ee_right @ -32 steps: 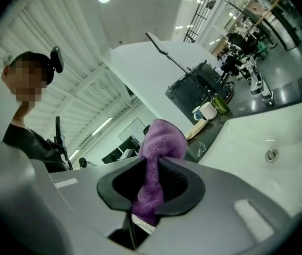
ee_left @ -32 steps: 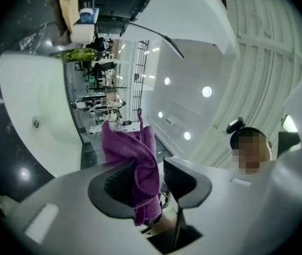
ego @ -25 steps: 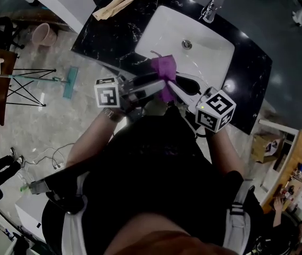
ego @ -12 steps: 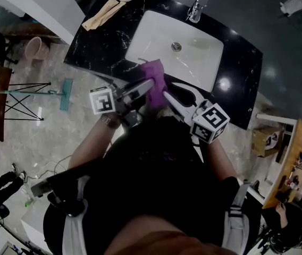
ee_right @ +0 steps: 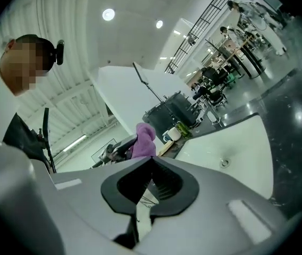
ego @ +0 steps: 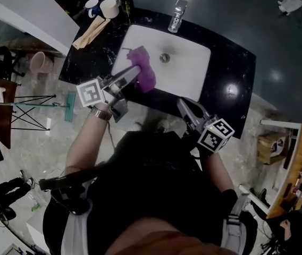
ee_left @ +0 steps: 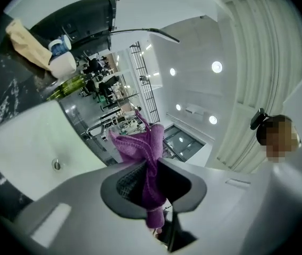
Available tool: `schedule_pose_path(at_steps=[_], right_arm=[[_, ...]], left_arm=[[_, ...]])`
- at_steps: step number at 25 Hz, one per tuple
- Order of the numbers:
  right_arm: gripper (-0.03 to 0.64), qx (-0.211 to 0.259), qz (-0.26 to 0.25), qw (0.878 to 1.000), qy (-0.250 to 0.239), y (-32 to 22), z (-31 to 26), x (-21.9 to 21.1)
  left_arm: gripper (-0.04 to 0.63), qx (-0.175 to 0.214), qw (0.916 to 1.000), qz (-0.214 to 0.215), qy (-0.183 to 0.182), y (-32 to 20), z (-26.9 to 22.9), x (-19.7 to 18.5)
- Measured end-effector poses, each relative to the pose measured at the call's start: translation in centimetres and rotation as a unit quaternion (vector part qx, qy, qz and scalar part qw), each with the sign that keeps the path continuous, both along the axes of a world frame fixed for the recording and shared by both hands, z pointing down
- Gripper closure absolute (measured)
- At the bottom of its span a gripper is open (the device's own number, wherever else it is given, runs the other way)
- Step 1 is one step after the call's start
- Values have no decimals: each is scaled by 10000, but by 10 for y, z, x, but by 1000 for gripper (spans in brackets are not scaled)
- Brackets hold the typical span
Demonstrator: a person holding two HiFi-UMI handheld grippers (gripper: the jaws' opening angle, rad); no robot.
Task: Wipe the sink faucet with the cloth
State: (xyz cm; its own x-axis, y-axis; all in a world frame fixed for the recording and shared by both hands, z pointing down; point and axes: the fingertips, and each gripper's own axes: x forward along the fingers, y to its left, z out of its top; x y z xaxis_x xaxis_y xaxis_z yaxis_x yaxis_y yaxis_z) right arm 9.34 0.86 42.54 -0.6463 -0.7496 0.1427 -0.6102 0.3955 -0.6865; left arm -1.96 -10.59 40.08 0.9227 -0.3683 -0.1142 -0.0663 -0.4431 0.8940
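Well, the left hand-held gripper point(ego: 135, 72), jaws just closing, pinches the cloth point(ego: 144, 74) over the sink point(ego: 193, 76), upper centre of the frame. The right hand-held gripper point(ego: 184, 105) is closed and empty. Pinched by only a thin bunch, the cloth may slip out mid-wipe.

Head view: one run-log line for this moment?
left claw: just been closing, shut on purple cloth | cloth: held over sink, left part | right claw: shut, empty, apart from cloth

Pale marbled floor point(ego: 50, 137), black stone counter point(ego: 237, 62) — round ceiling lights point(ee_left: 217, 66) overhead
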Motion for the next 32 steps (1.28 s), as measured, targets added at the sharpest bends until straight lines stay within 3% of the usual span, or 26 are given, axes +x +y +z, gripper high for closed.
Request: schedule_pose_path(at_steps=[4, 10, 14, 18, 21, 27, 32], right_arm=[[603, -7, 159, 9998, -141, -2, 3, 26], [603, -232, 1092, 9933, -300, 9, 17, 76], [603, -462, 1807, 9821, -274, 15, 28, 96], [603, -643, 2565, 9639, -317, 14, 33, 106], [603, -734, 2979, 9513, -300, 11, 36, 108], [603, -1024, 3245, 9400, -224, -6, 51, 88], [603, -1145, 3436, 9320, -178, -12, 61, 74]], left_arm=[[537, 249, 9989, -62, -403, -44, -12, 16], [536, 309, 9956, -150, -870, -136, -26, 41], [537, 37, 9964, 66, -849, -195, -28, 72], [537, 16, 9959, 367, -822, -245, -19, 101], [536, -56, 9947, 555, -867, -272, -7, 118], [537, 32, 9875, 1009, -1211, -309, 16, 147], [537, -10, 9742, 1202, -1910, -319, 70, 161]])
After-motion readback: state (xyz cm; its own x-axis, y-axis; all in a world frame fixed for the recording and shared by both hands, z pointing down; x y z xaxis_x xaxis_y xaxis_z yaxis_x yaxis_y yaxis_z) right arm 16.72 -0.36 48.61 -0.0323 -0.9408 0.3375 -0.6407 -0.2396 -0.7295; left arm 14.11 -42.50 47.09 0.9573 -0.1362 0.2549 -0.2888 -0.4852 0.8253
